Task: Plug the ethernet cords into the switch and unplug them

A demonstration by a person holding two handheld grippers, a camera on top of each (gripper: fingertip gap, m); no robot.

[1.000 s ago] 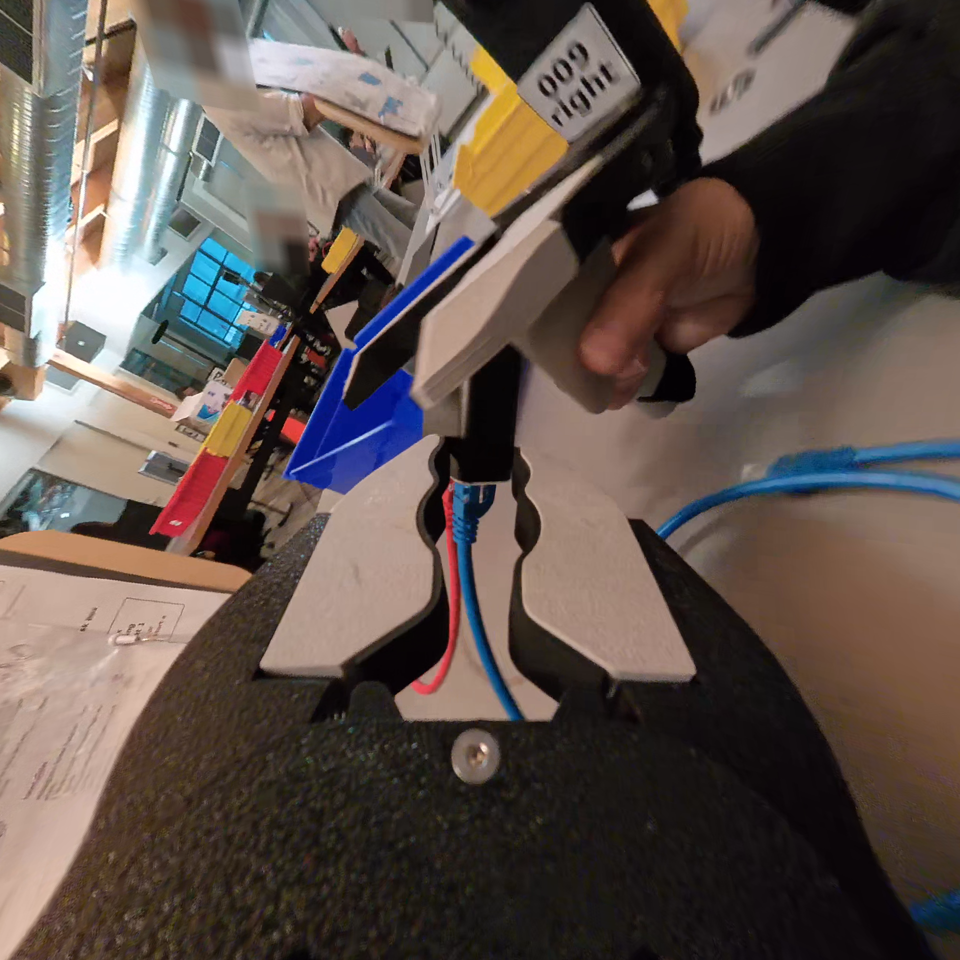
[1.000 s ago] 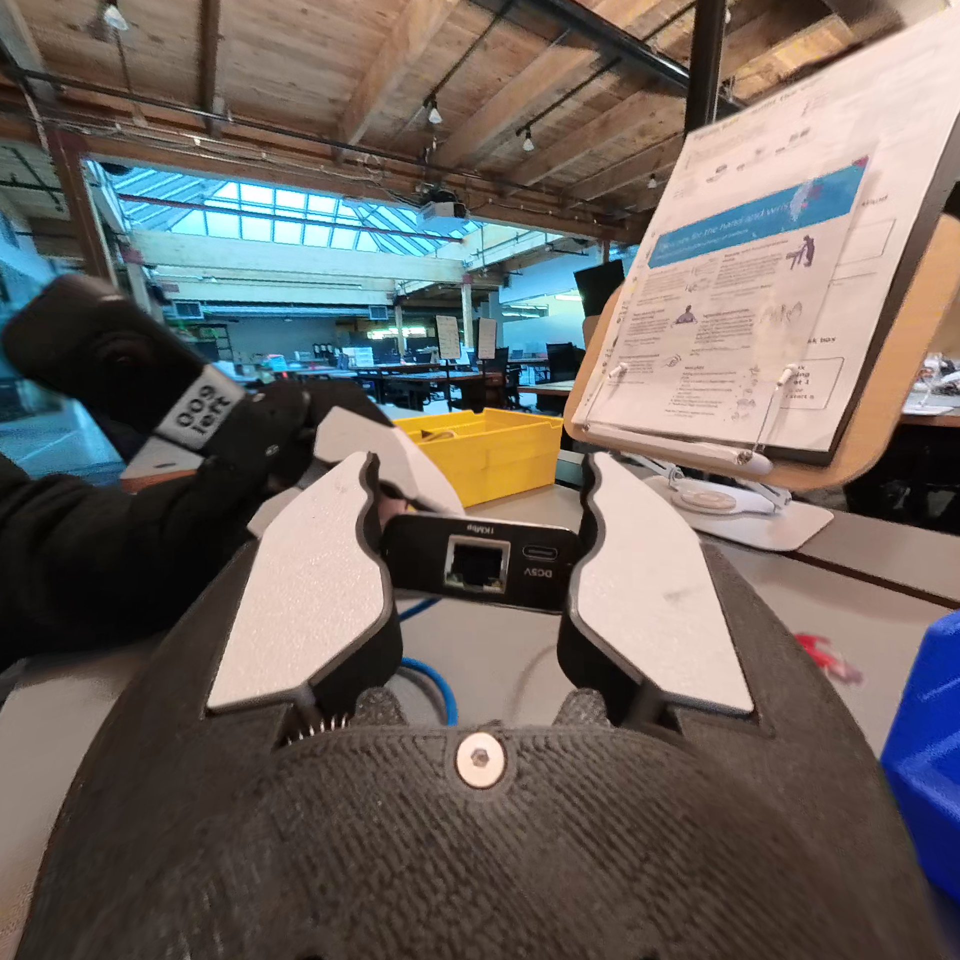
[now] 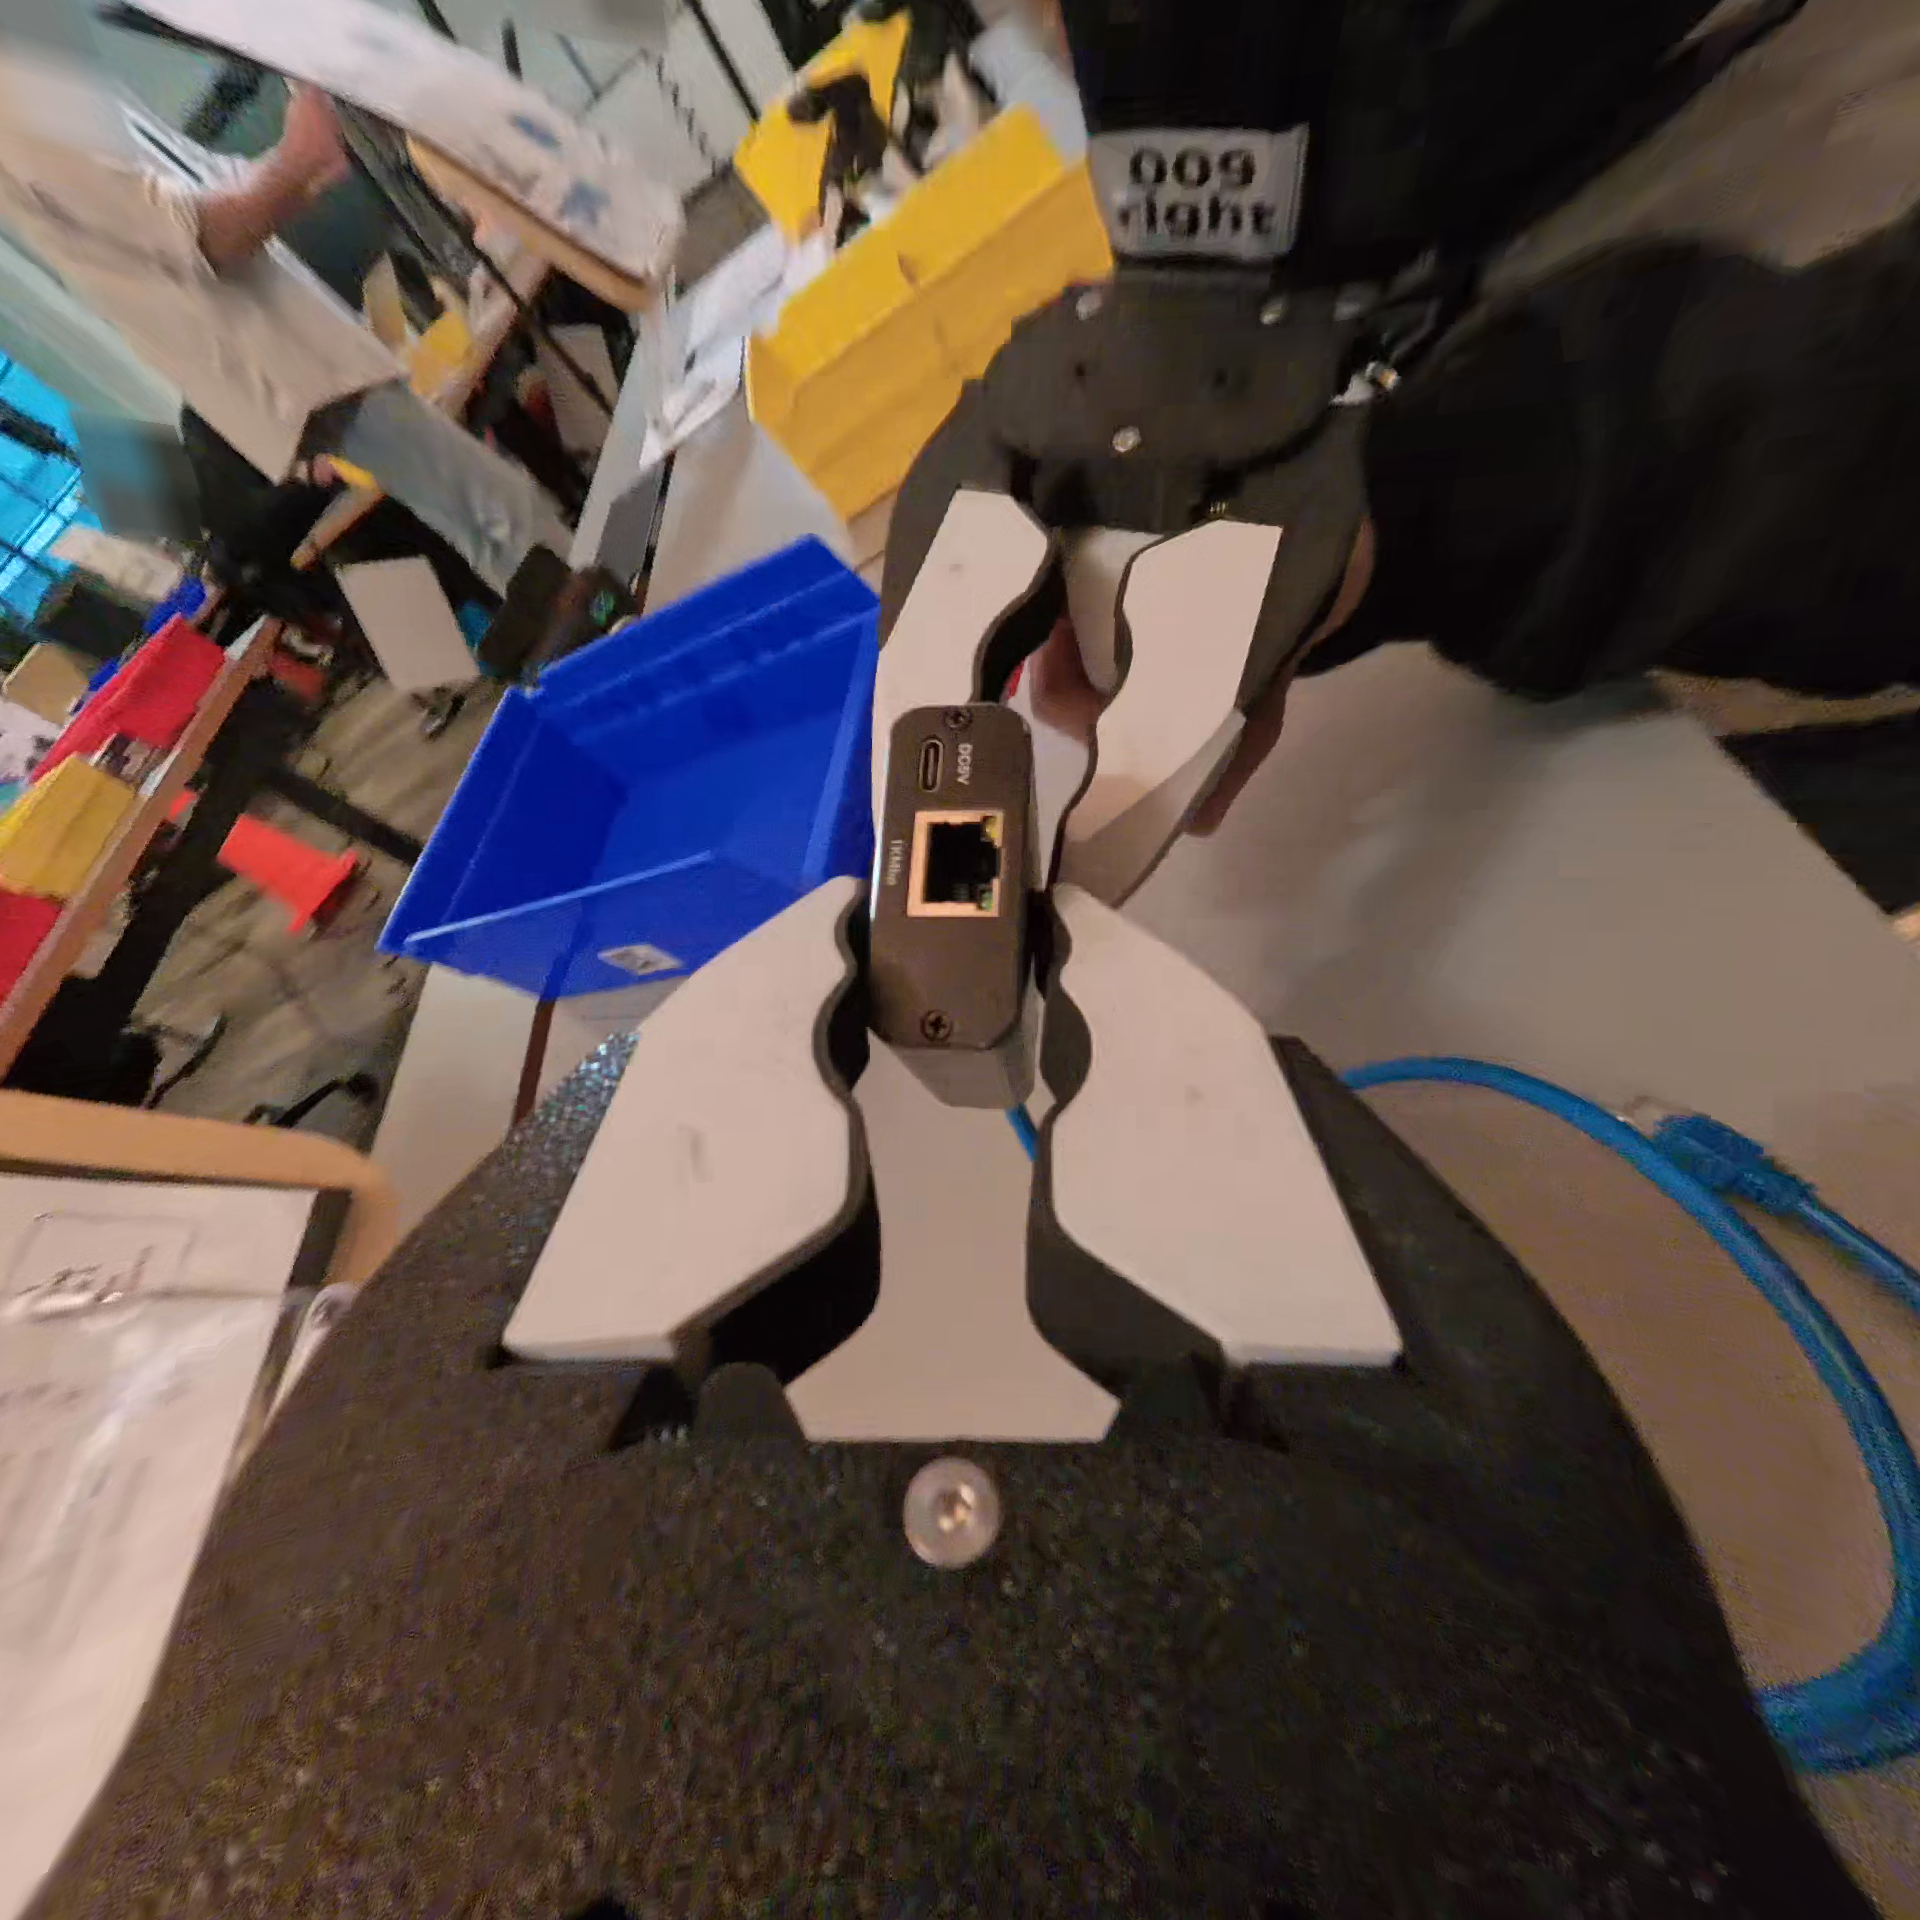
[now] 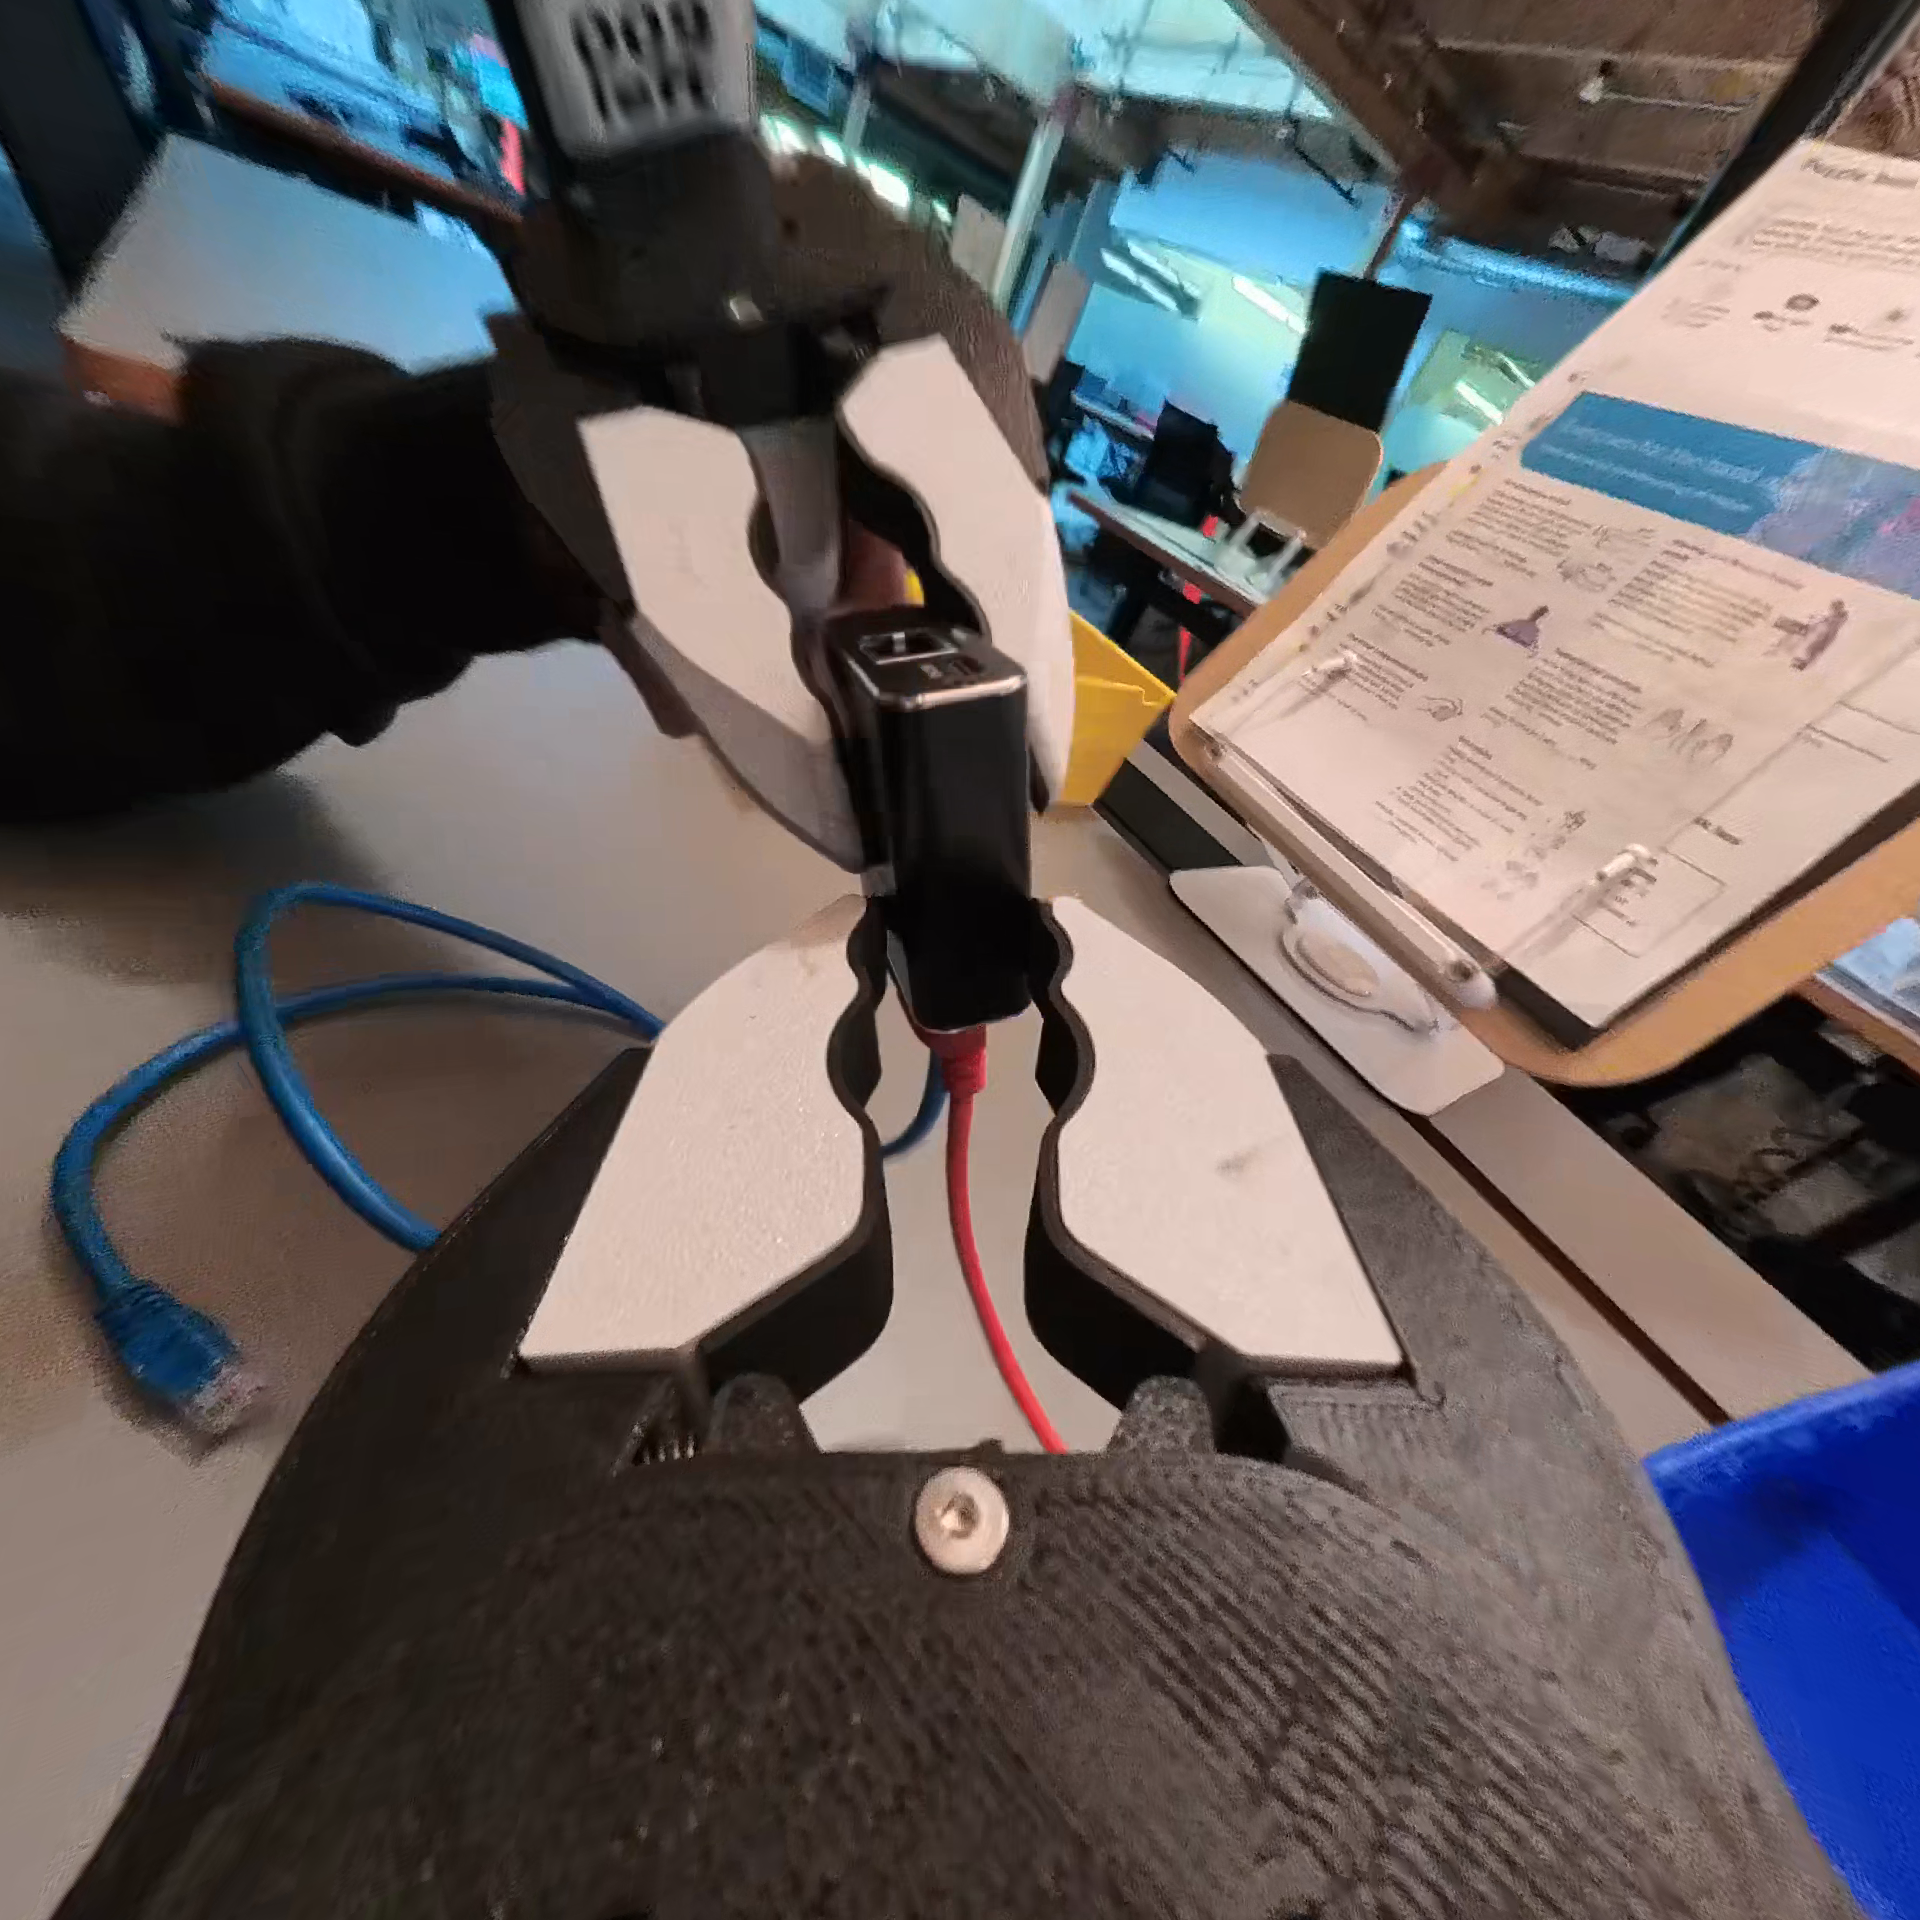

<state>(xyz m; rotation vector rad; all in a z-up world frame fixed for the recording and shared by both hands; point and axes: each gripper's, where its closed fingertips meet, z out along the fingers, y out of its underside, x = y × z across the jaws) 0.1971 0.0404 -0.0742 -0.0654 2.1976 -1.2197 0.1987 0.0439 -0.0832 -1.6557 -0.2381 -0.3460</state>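
Above the pale grey bench [image 4: 436, 790], the small black metal switch [image 3: 951, 894] hangs clamped at both ends: the left claw [image 3: 951, 940] grips the end with the open socket, the right claw [image 4: 961, 961] clenches the opposite end, where a thin red cord [image 4: 977, 1226] is plugged in. This two-ended grip probably steadies the box for pulling the plug. Both claws face each other, while a loose blue ethernet cord [image 4: 270, 1060] lies coiled on the bench.

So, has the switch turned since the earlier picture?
Yes. The switch turned: its open port, facing the camera before, now points away toward the yellow bin.
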